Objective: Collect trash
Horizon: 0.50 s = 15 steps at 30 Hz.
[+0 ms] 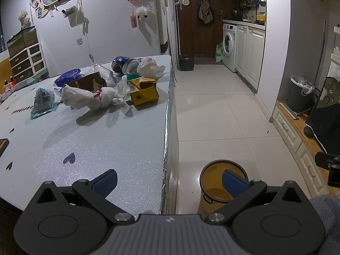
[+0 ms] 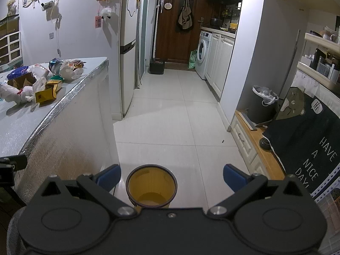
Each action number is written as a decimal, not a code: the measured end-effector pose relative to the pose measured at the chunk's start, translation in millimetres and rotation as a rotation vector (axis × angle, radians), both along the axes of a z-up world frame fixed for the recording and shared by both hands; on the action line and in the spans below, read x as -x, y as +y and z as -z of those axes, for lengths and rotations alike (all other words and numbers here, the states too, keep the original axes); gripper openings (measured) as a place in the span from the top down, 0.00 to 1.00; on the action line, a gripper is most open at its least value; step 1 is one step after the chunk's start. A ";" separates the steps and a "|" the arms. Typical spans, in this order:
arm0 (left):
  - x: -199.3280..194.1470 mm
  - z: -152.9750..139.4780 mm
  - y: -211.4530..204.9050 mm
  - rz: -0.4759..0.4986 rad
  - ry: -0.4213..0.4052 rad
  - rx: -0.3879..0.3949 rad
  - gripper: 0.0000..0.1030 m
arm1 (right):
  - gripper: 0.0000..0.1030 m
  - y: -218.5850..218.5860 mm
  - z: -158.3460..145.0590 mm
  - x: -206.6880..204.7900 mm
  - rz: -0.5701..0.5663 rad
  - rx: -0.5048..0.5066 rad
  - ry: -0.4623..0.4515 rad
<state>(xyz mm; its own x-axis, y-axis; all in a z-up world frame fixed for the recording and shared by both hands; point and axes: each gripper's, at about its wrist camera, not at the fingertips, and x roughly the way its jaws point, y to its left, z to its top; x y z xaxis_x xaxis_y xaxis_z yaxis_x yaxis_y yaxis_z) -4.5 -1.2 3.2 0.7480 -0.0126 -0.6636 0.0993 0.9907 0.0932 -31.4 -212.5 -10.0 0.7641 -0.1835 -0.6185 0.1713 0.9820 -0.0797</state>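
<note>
A heap of trash lies at the far end of the pale table (image 1: 106, 140): a yellow carton (image 1: 144, 92), a blue can (image 1: 124, 65) on its side, crumpled white bags (image 1: 89, 97), a brown cardboard piece (image 1: 89, 82) and a teal wrapper (image 1: 42, 103). A yellow bin (image 1: 218, 182) (image 2: 151, 186) stands on the floor beside the table's corner. My left gripper (image 1: 170, 182) is open over the table edge, far short of the heap. My right gripper (image 2: 172, 178) is open above the bin, nothing between its fingers.
The table's foil-edged side (image 2: 70, 148) is close on the left. A tiled floor (image 2: 170, 116) runs to a dark door, with a fridge (image 2: 127, 63), a washing machine (image 2: 203, 53), a grey lined bin (image 2: 262, 102) and a low wooden cabinet (image 2: 255, 148) at the right.
</note>
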 end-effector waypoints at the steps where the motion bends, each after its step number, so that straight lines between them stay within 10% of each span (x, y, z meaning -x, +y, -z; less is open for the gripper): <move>1: -0.1 0.0 -0.2 0.000 0.000 0.000 0.00 | 0.00 -0.2 0.1 -0.1 0.000 -0.001 0.001; 15: 0.7 -0.2 -0.2 0.001 0.000 0.000 0.00 | 0.00 -1.8 1.4 -0.8 0.002 0.003 0.005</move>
